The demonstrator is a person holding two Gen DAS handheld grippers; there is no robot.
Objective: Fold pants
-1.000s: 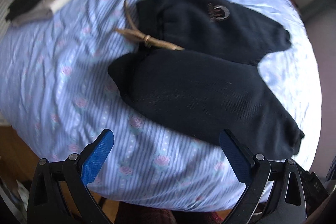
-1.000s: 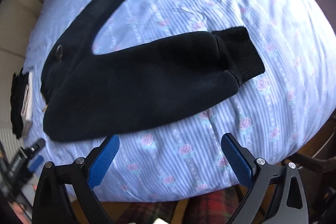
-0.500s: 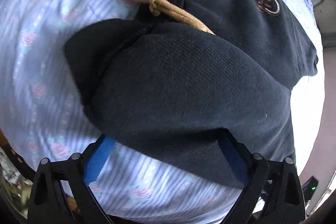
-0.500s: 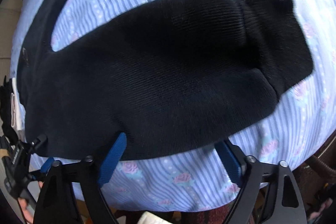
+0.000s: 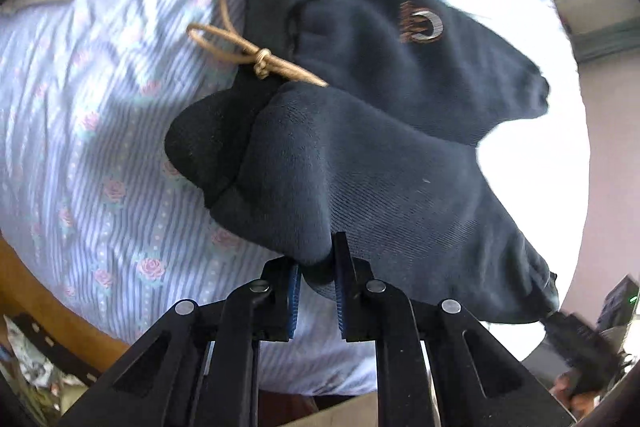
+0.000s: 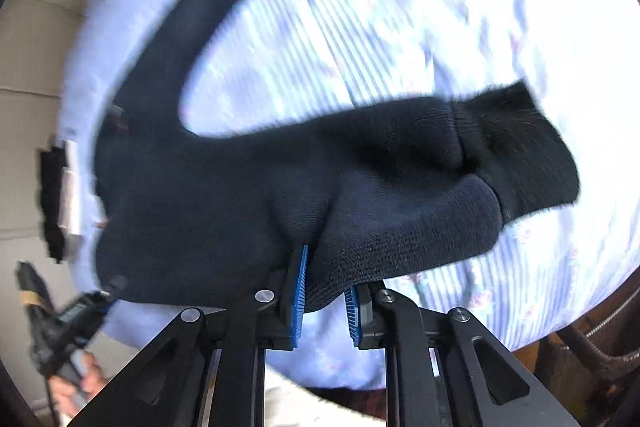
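Pants (image 5: pixel 360 155): one dark navy knit pair on the bed, waist toward the left gripper's side, legs running off toward the right.
Legs: two, spread in a V; near one ends in a ribbed cuff (image 6: pixel 524 151).
Drawstring (image 5: pixel 256 57): one tan cord, knotted.
Logo (image 5: pixel 422 23): small, possibly embroidered; blurred.
Left gripper (image 5: pixel 316 291): jaws clamped on the waist-end fabric.
Right gripper (image 6: pixel 326 301): jaws pinching the near leg's edge.
Bedsheet (image 5: pixel 100 131): blue striped, rose print.

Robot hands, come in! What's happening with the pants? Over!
Left gripper shut on pants near waistband. Right gripper shut on the near leg by the cuff. Drawstring lies loose. Nothing in the way.
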